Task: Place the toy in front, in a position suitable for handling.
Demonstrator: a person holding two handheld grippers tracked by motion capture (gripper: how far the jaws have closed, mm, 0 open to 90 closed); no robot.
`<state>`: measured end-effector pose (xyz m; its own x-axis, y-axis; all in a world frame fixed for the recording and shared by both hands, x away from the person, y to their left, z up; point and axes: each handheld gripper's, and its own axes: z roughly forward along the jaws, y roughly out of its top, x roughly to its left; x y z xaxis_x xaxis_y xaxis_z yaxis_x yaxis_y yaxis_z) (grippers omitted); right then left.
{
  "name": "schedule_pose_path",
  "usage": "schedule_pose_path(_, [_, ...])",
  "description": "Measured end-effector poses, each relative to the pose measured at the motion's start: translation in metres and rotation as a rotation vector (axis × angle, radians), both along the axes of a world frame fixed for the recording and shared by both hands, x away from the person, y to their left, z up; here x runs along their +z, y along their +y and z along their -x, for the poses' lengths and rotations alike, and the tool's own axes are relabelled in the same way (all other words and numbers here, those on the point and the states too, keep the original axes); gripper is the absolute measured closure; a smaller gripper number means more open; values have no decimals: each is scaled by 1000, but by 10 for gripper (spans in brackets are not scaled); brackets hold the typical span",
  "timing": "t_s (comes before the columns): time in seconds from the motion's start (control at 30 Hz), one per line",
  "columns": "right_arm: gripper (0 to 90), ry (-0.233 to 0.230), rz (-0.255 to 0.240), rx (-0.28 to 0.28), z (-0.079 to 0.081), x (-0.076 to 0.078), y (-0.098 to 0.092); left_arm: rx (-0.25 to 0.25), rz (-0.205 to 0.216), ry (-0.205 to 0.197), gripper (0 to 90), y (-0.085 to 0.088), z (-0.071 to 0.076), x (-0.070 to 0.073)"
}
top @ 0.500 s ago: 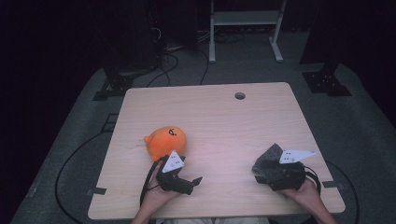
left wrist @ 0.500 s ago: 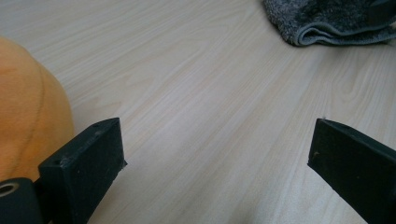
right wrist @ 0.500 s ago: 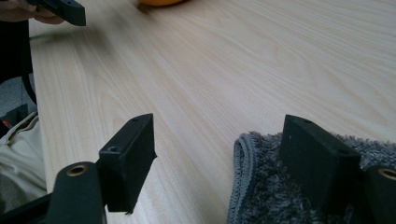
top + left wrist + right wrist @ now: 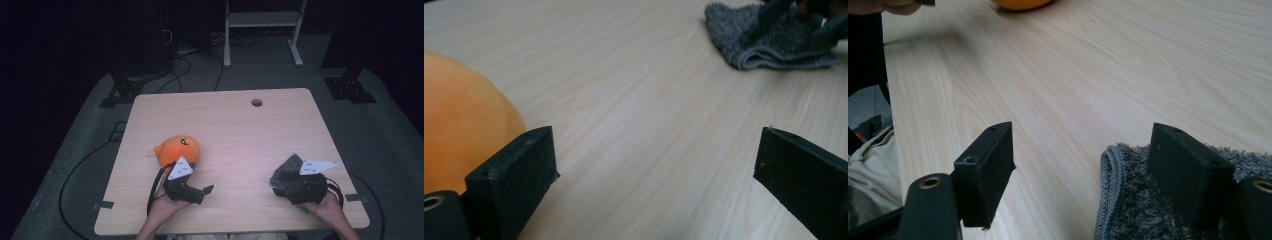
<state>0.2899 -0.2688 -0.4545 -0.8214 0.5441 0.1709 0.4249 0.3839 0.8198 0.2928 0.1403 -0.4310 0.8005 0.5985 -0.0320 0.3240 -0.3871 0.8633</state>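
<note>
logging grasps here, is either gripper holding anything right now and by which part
Nothing is held. Both the left gripper and the right gripper have open jaws; the orange toy and grey cloth lie on the table.

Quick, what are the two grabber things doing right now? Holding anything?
Left gripper: open, holding nothing, beside the orange plush toy.
Right gripper: open, holding nothing, one finger over the grey cloth.

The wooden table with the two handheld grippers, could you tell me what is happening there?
A person holds a gripper in each hand at the light wooden table. The left gripper, open, sits beside a round orange plush toy. The right gripper, also open, rests at a folded grey terry cloth, one of its fingers on the fabric. Nothing is gripped.
</note>
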Motion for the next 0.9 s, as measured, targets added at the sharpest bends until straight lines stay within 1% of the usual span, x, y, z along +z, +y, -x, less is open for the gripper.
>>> schedule_pose_path(0.03, [254, -1, 0, -2, 0, 0, 0, 2, 7, -7, 28, 1, -1, 3])
schedule_pose_path(0.07, [254, -1, 0, -2, 0, 0, 0, 6, 5, -17, 28, 3, -1, 6])
schedule_pose_path(0.27, [254, 1, 4, -1, 0, 0, 0, 52, 17, -63, 28, 17, -7, 23])
schedule_pose_path(0.43, [254, 0, 6, 0, -1, 0, 2, 92, 11, -105, 28, 29, -13, 35])
schedule_pose_path(0.5, [255, -3, 9, 1, -1, 0, 2, 107, 7, -109, 27, 34, -17, 38])
schedule_pose_path(0.67, [254, -4, 10, 4, -2, 0, 3, 153, -5, -142, 27, 43, -27, 45])
schedule_pose_path(0.7, [254, -4, 8, 5, -2, 0, 3, 160, -16, -143, 28, 46, -29, 46])
schedule_pose_path(0.8, [255, -4, 8, 7, -2, 0, 4, 202, -15, -144, 28, 52, -37, 45])
schedule_pose_path(0.9, [255, -6, 6, 13, -2, 0, 5, 228, -23, -127, 28, 59, -44, 41])
